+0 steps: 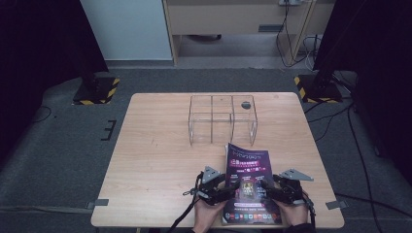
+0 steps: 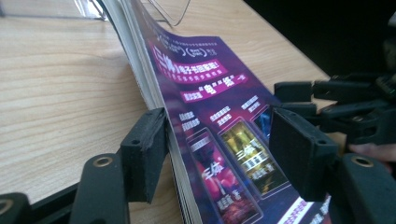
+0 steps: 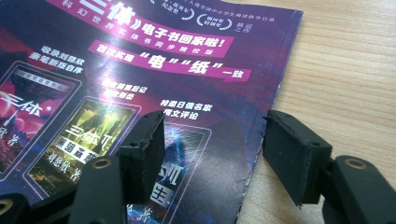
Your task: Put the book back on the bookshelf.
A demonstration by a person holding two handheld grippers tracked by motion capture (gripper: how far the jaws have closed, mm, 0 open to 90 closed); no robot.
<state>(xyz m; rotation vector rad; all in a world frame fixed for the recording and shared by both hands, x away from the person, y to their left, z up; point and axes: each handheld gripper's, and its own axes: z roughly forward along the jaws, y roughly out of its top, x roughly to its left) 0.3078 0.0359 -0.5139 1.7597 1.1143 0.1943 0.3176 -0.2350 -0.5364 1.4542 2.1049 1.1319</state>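
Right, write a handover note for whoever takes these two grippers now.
Left gripper: jaws open astride the magazine's page edge, one pad touching, not clamped.
Right gripper: jaws open astride the opposite edge, no grip.
Magazine: flat at the table's near edge, far end close to the clear rack.
Done: both grippers lined up on the magazine.
Left: probably clamp, lift and stand it in the rack.

Dim room around a softly, evenly lit table (image 1: 160,145), with faint shadows under the hands. The high view is grainy and soft. Gloss glares off the magazine (image 2: 205,93) cover, and the near jaws blur slightly.
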